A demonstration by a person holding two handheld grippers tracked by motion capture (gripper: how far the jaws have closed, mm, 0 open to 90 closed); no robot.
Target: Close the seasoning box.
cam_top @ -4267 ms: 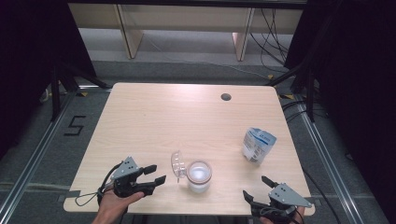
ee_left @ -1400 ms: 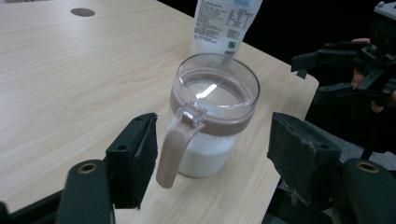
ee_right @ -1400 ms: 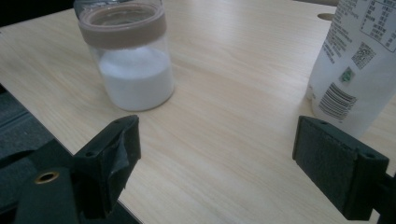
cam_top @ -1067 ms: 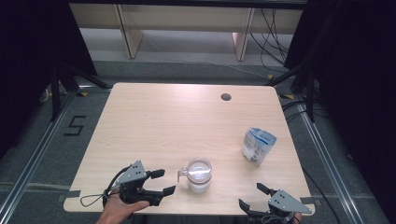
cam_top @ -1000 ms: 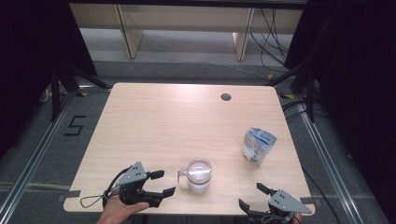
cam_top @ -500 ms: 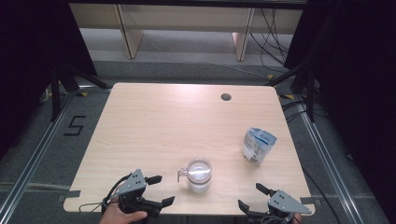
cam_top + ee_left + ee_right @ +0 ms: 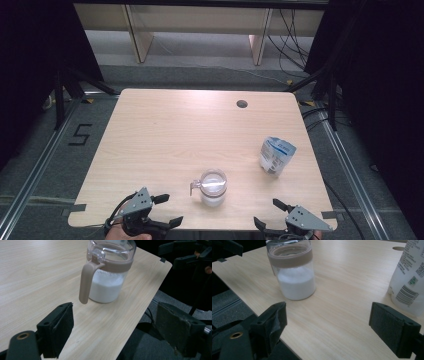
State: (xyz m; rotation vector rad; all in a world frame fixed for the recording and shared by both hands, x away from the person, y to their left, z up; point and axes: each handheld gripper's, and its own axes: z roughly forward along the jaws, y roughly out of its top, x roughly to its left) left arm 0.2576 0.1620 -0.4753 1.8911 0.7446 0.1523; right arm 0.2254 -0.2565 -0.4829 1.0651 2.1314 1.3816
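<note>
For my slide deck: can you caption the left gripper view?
Open left hand-held gripper faces the handle of a lidded glass jar of white powder near the table edge.

A black figure 5 (image 7: 80,135) is marked on the floor left of the table. The pouch (image 7: 409,287) carries a barcode and small print too fine to read.

In the high view the person's hands are cut off by the bottom edge, w/ the left gripper (image 7: 164,210) and right gripper (image 7: 266,212) only partly in frame. Left gripper view: top of the jar (image 7: 108,270) runs past the upper edge, its lid cut off, and the far gripper at top right is dark, hard to read. Right gripper view: pouch (image 7: 409,277) is clipped by the top and right edges, its print too small to read, and the jar's handle sits behind its body.
</note>
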